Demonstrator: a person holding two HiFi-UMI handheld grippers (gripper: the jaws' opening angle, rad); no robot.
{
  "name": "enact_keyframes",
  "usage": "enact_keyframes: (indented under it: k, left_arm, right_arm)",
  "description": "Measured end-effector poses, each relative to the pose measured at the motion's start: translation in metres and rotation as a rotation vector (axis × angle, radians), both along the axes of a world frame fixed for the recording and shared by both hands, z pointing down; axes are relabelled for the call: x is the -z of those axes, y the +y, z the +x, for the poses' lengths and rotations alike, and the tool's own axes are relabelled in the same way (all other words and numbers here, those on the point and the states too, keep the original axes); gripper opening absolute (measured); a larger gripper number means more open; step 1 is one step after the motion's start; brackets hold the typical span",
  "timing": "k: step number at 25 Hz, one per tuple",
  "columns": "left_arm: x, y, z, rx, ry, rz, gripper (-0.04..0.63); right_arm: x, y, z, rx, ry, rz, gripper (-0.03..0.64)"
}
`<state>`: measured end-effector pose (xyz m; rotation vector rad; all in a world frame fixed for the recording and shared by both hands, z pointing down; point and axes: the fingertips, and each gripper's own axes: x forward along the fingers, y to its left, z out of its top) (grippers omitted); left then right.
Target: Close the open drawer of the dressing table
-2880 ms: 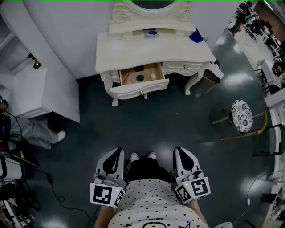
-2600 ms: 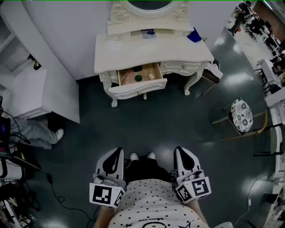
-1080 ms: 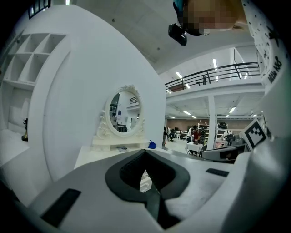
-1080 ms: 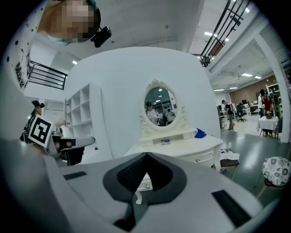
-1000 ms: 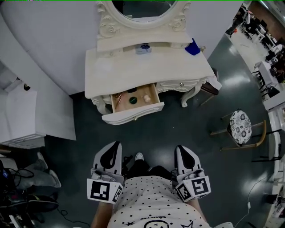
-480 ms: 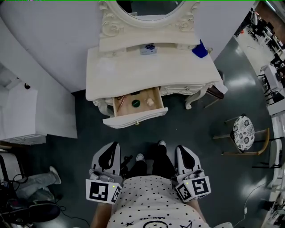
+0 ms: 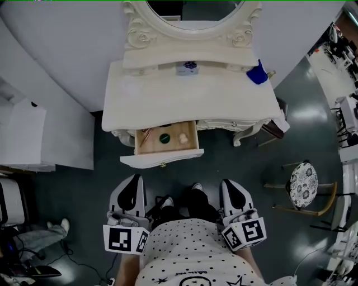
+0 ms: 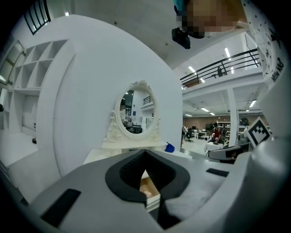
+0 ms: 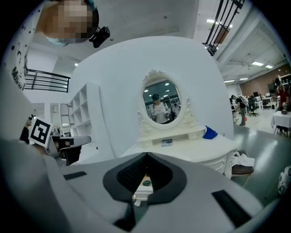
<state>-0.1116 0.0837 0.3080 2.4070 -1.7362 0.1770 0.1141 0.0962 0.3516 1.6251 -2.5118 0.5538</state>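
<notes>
While the drawer [image 7: 162, 146] stands pulled out at the left-centre of the dressing table [image 7: 190, 100], its white front juts past the table's edge over the dark floor [image 7: 84, 179]. A strip of bare floor lies between that front and the two grippers, with only the person's shoes [image 7: 196, 187] in it. The left gripper [image 7: 132, 184] has its jaws pressed together on nothing and sits below the drawer's left end. The right gripper [image 7: 230, 184], jaws likewise together and empty, sits well right of the drawer, below the table's right leg. Both are apart from the drawer front.

Inside the drawer lie a green round thing [image 7: 164, 138], a pale lump [image 7: 183, 138] and a thin stick [image 7: 145, 136]. A mirror [image 7: 193, 11] rises behind the tabletop, which carries a small box [image 7: 186, 67] and a blue thing [image 7: 258, 74] at its right corner. A stool [image 7: 303, 184] stands to the right, well apart. A white cabinet [image 7: 22, 137] flanks the left side.
</notes>
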Motion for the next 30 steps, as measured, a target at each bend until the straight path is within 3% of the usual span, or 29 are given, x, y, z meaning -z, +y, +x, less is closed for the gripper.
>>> enact_keyframes:
  k: [8, 13, 19, 30]
  left_arm:
    - [0.005, -0.031, 0.017, 0.135, -0.024, 0.05, 0.011]
    - [-0.004, -0.037, 0.042, 0.143, -0.005, 0.04, 0.011]
    - [-0.014, -0.049, 0.048, 0.143, 0.001, 0.005, 0.011]
    - [0.0, -0.102, 0.013, 0.172, -0.013, 0.018, 0.011]
  right_arm:
    - [-0.005, -0.03, 0.057, 0.042, 0.027, 0.009, 0.008]
    - [-0.016, -0.039, 0.082, 0.046, 0.032, -0.019, 0.008]
    - [-0.022, -0.053, 0.081, 0.066, 0.035, -0.04, 0.008]
    - [-0.004, -0.1, 0.065, 0.04, 0.04, -0.022, 0.008]
